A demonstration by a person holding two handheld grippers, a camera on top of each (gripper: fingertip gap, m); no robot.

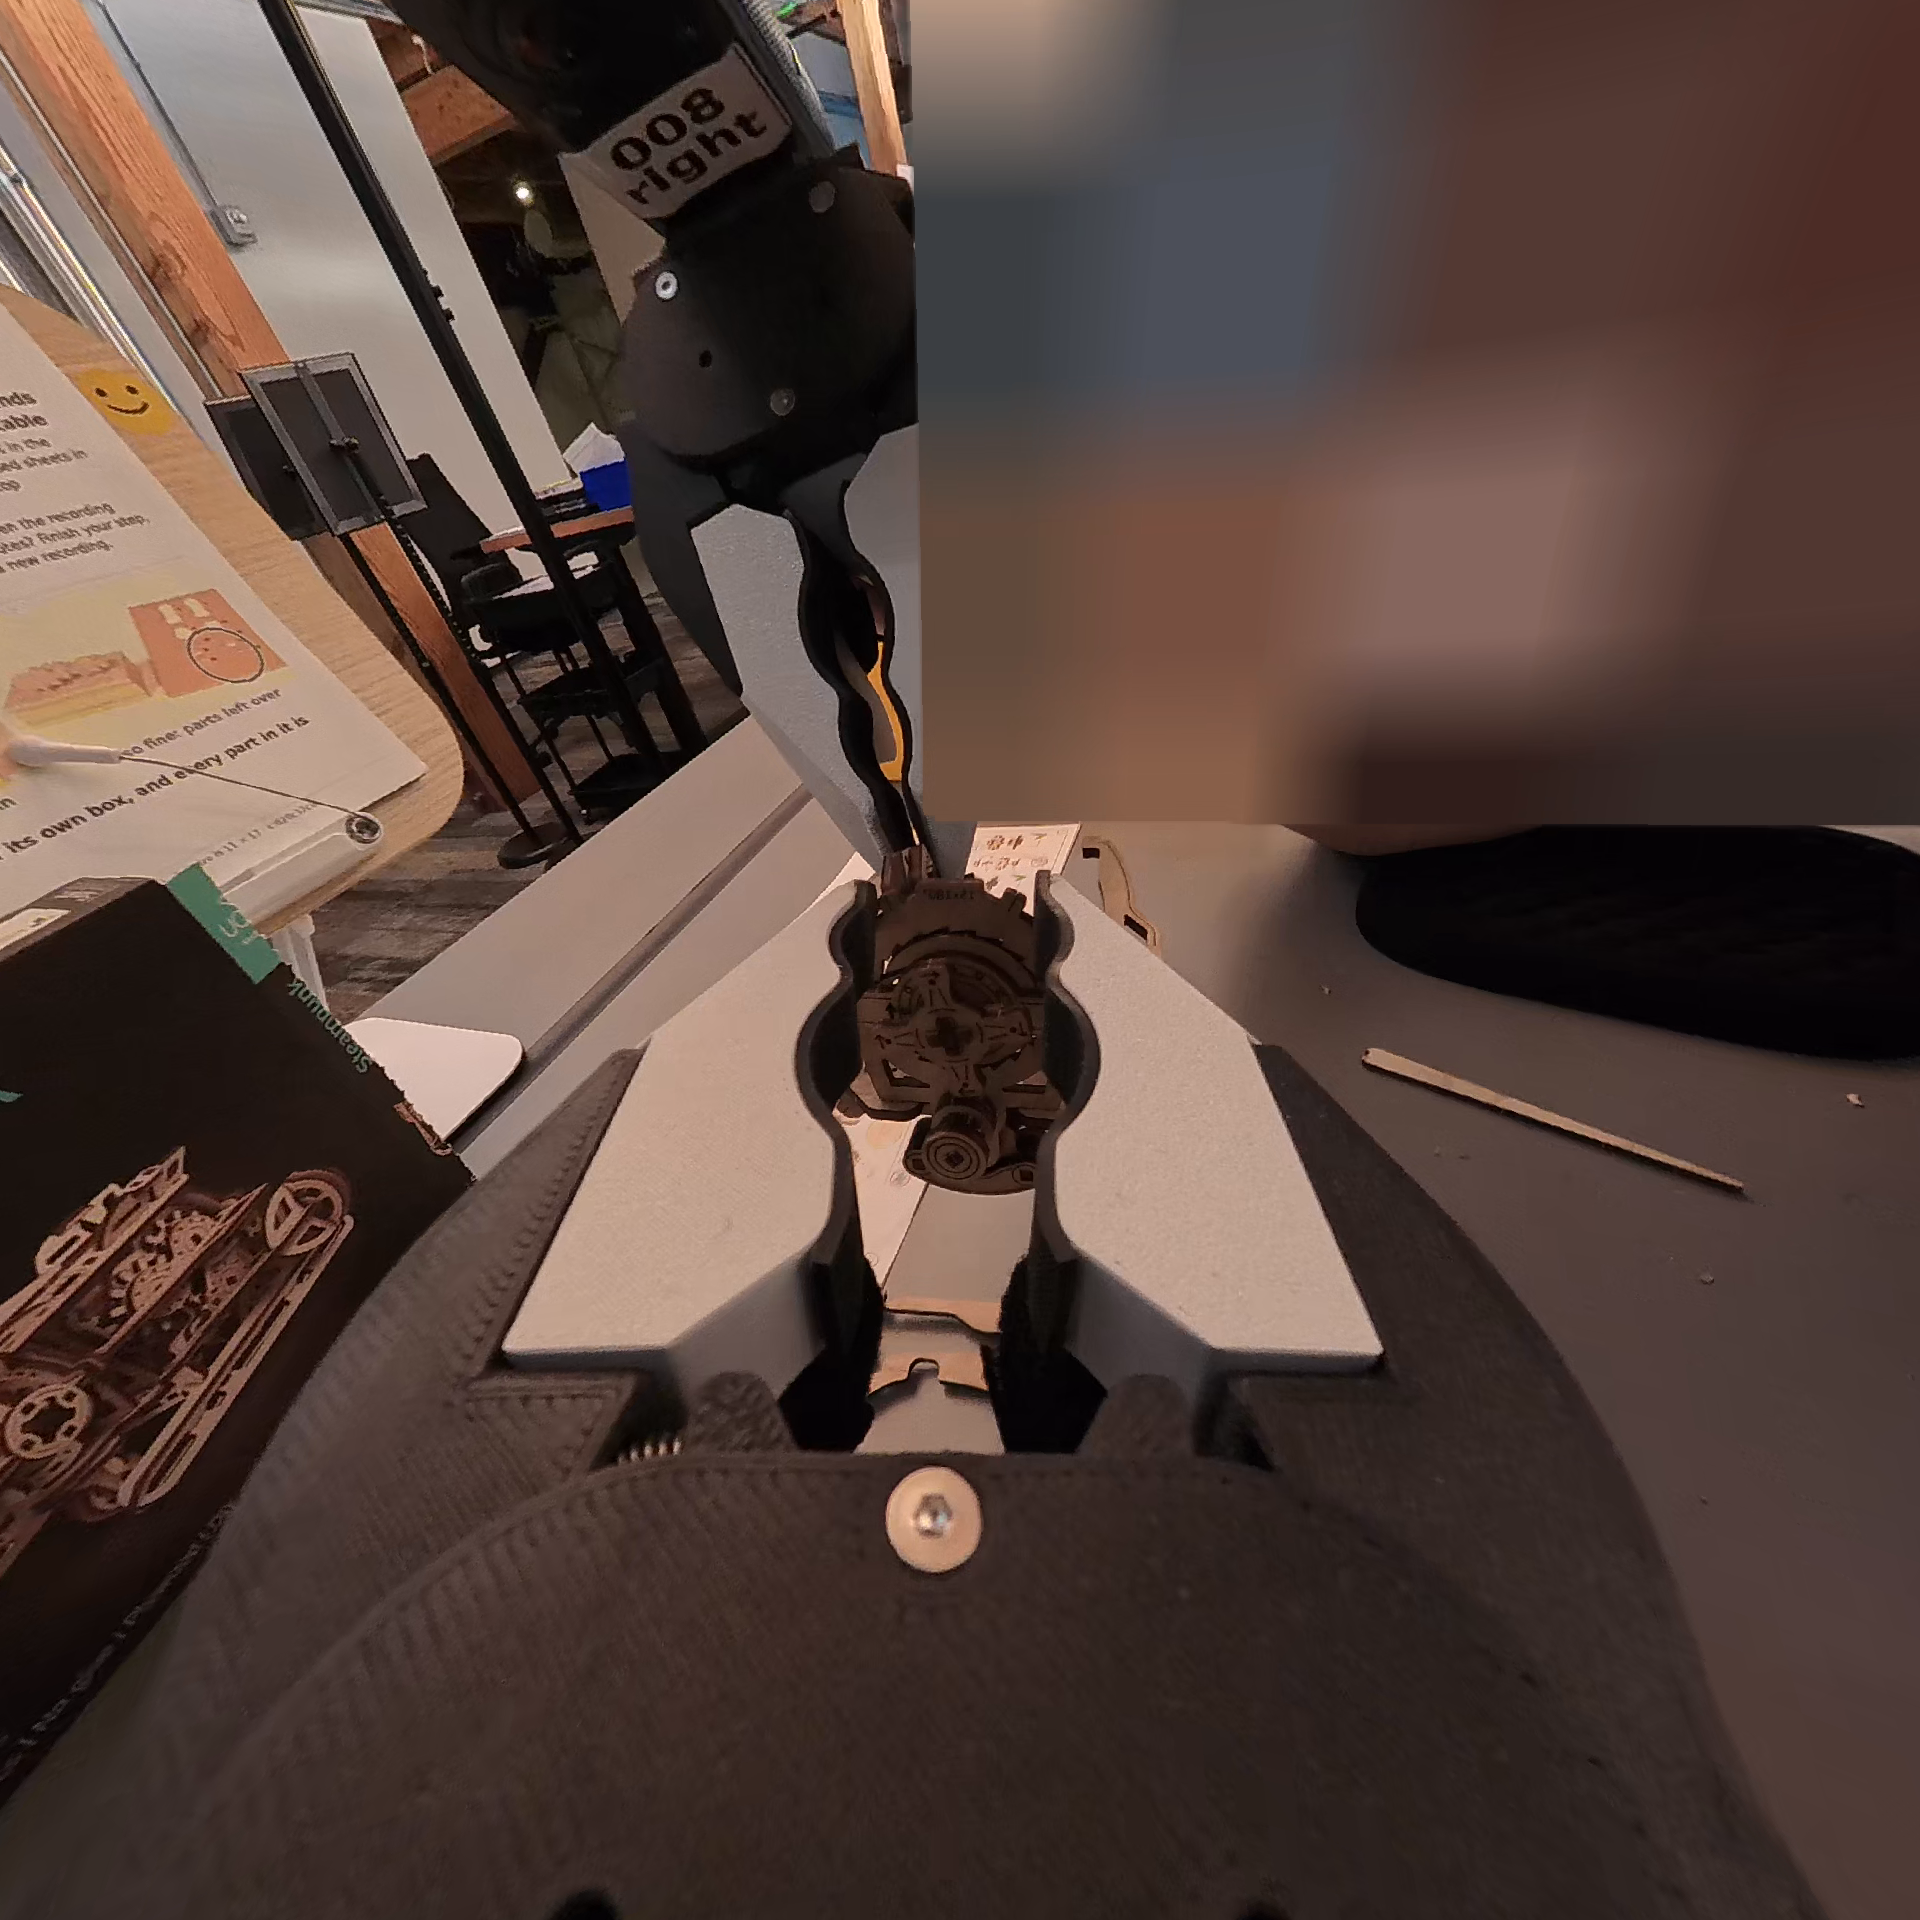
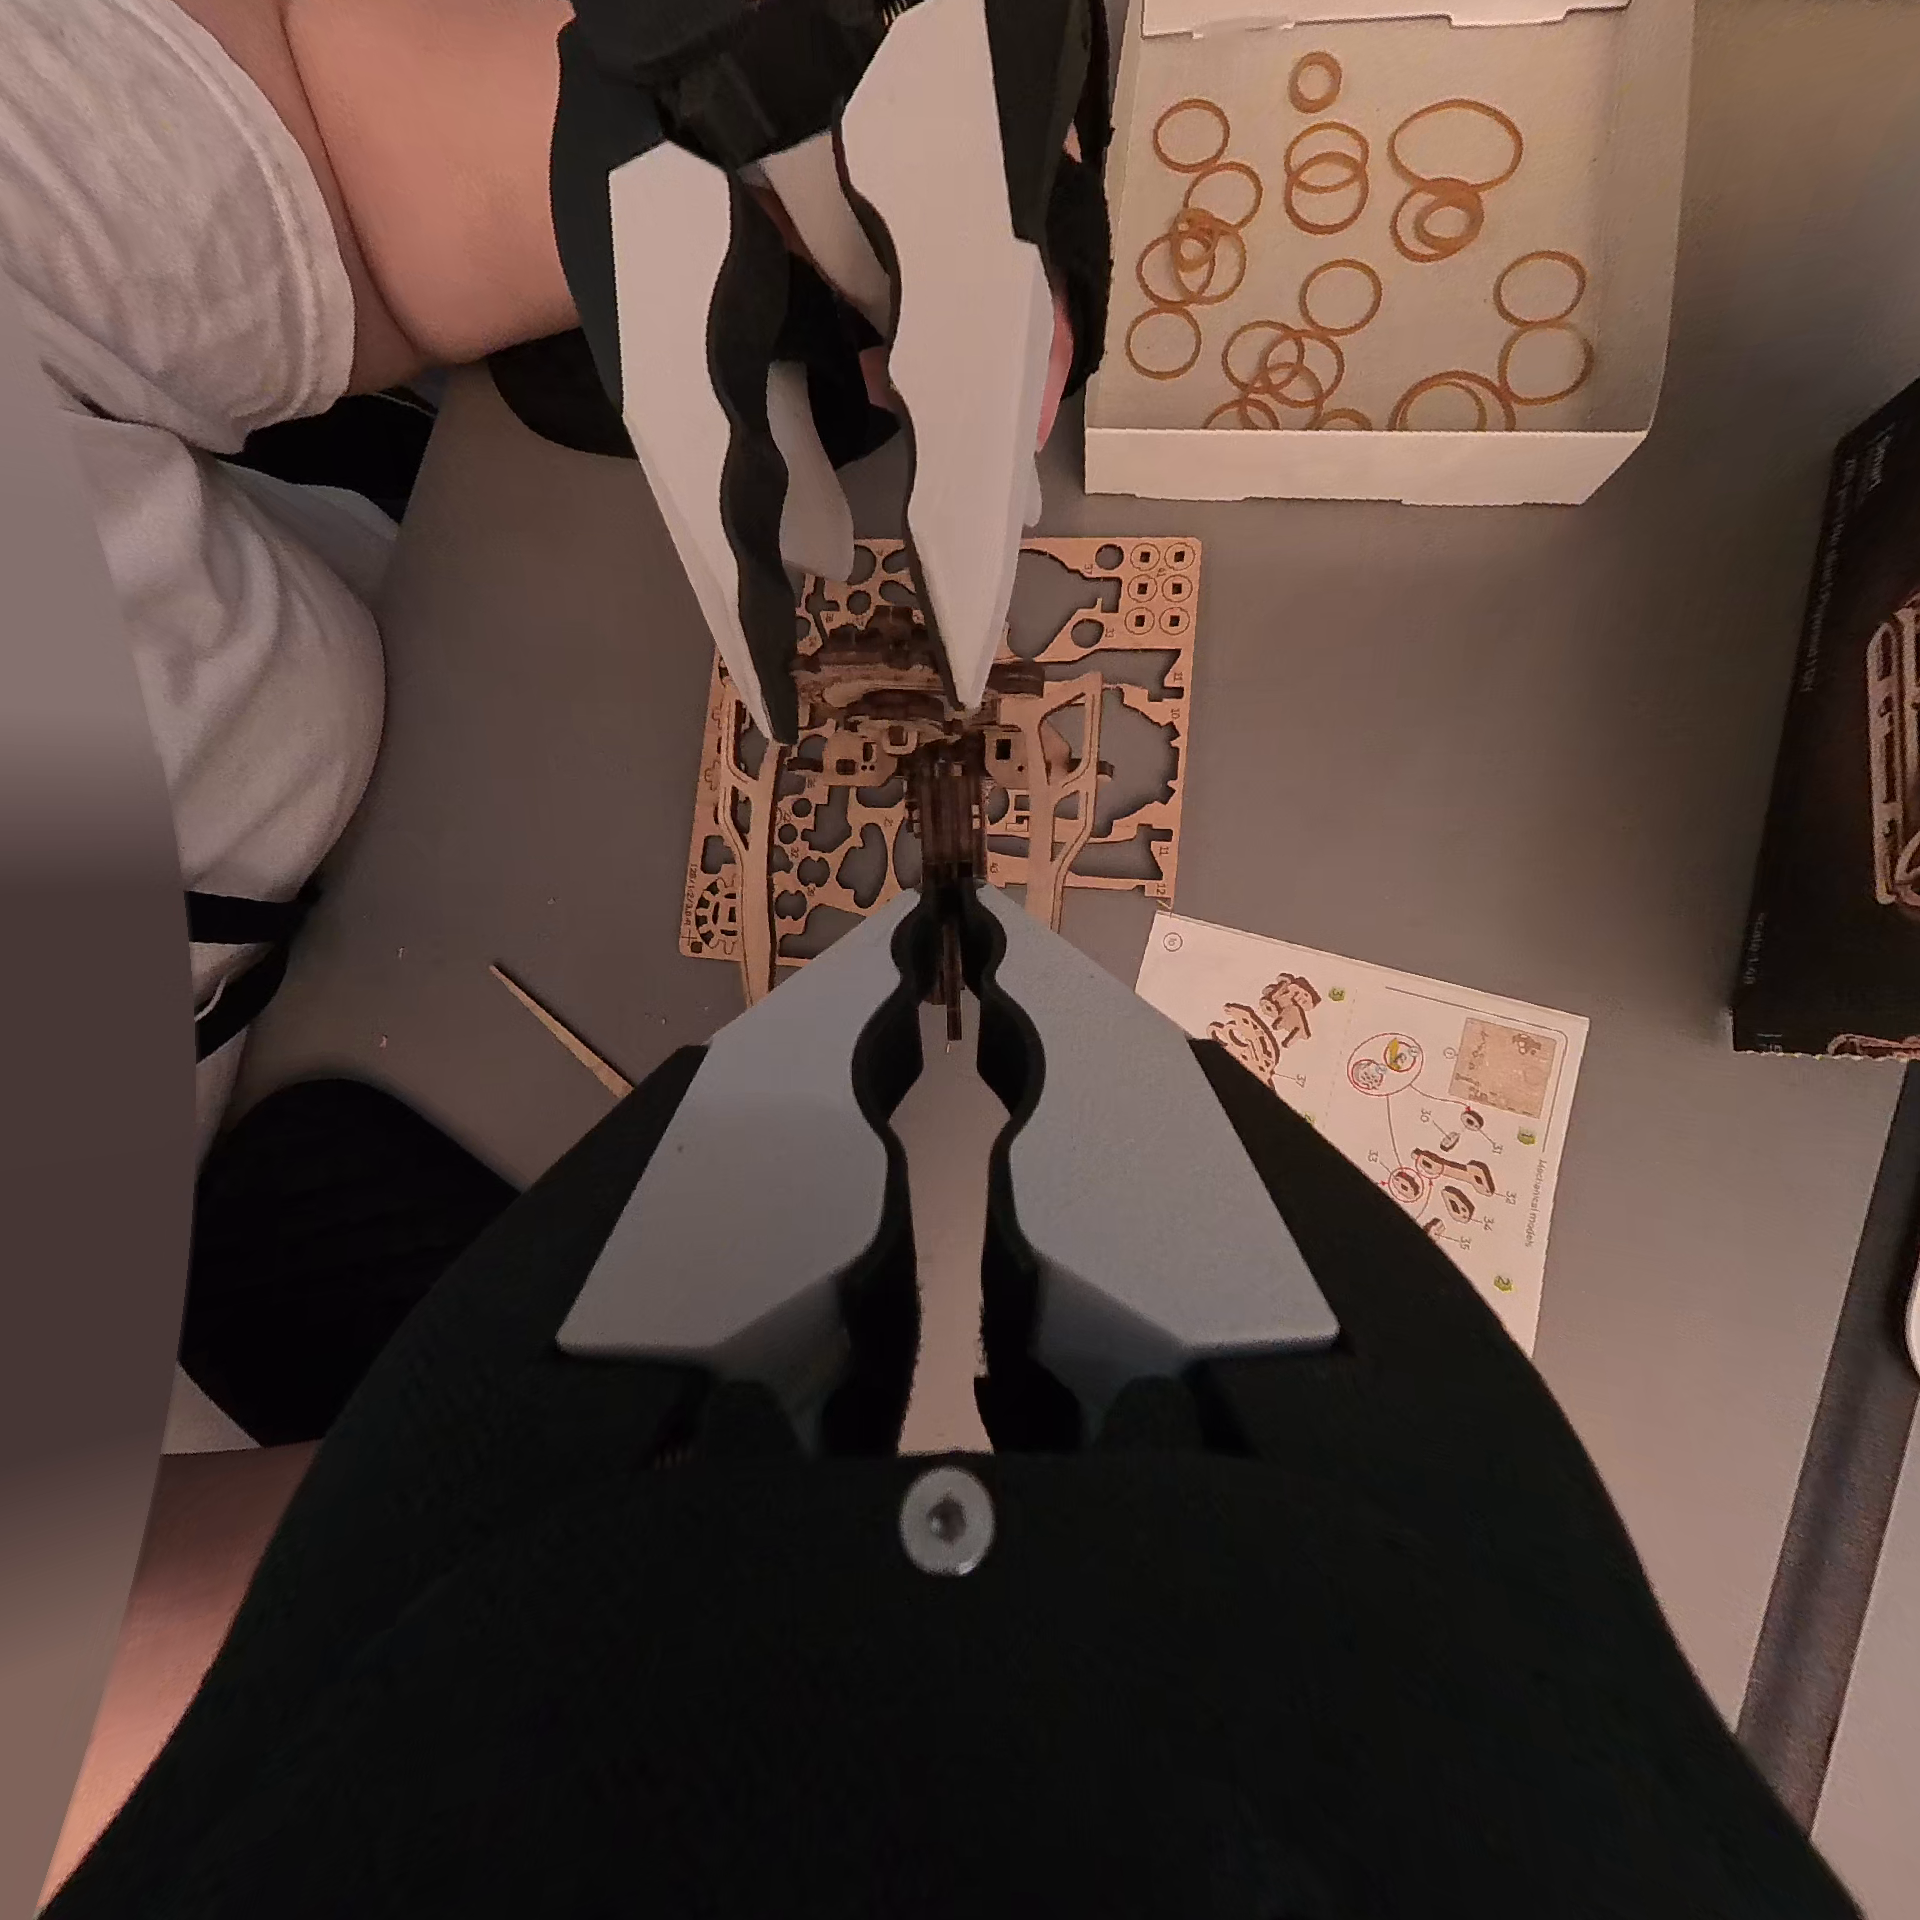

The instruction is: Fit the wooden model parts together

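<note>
My left gripper [image 1: 948, 904] is shut on a wooden model assembly [image 1: 951, 1039] with a round geared face, holding it above the grey table. My right gripper [image 1: 914, 847] comes down from above, and its tips meet the assembly's top edge. In the right wrist view, my right gripper [image 2: 948, 923] is shut on a thin, dark wooden part [image 2: 948, 831] that stands edge-on. The part's far end meets the assembly [image 2: 883, 696]. My left gripper [image 2: 873, 707] grips the assembly from the far side. The joint between the part and the assembly is partly hidden by the fingers.
A laser-cut wooden sheet [image 2: 1101, 727] lies under the work. A white box of rubber bands [image 2: 1351, 457] sits at the back right, and an instruction sheet [image 2: 1382, 1112] lies to the right. A dark model box [image 1: 156, 1195] and a thin stick [image 1: 1548, 1117] are also on the table.
</note>
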